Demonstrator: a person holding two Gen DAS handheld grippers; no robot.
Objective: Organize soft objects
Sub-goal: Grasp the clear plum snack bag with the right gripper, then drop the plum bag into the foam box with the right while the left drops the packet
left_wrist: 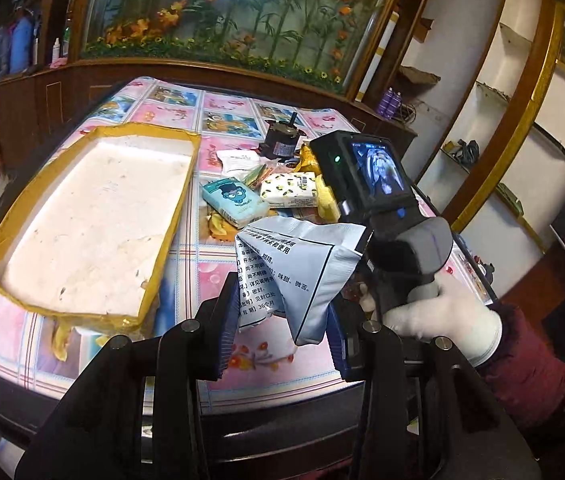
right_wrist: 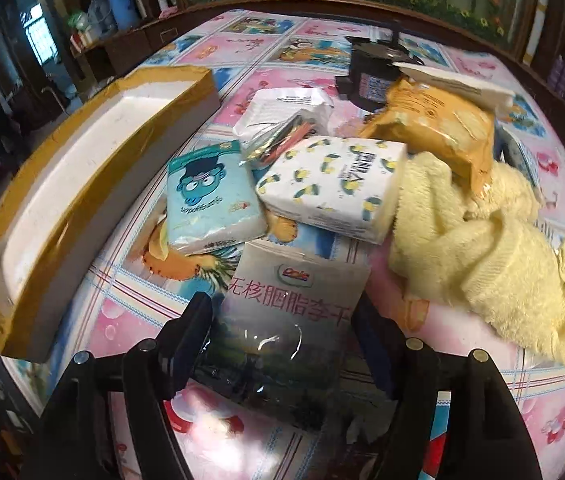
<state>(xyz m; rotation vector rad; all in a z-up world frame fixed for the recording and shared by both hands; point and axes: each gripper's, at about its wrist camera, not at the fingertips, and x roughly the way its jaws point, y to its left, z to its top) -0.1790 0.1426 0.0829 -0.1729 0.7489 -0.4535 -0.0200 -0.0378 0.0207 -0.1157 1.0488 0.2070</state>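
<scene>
In the right wrist view my right gripper (right_wrist: 282, 344) is shut on a grey Dole dried-fruit pouch (right_wrist: 286, 320) and holds it above the table. In the left wrist view the same pouch (left_wrist: 294, 272) hangs between my left gripper's (left_wrist: 278, 320) open fingers, its printed back facing me, with the right gripper's body (left_wrist: 382, 216) gripping its right edge. A white foam tray (left_wrist: 94, 220) with yellow-taped rim lies on the left and also shows in the right wrist view (right_wrist: 62, 184). A blue tissue pack (right_wrist: 210, 196), a lemon-print tissue pack (right_wrist: 334, 184), an orange snack bag (right_wrist: 430, 120) and a yellow towel (right_wrist: 490, 252) are piled behind.
A black motor (right_wrist: 370, 68) stands at the back of the pile, next to a white packet (right_wrist: 282, 108) with coloured sticks on it. The table (right_wrist: 130, 320) has a pink and blue cartoon cloth. A glass flower cabinet (left_wrist: 222, 12) stands behind.
</scene>
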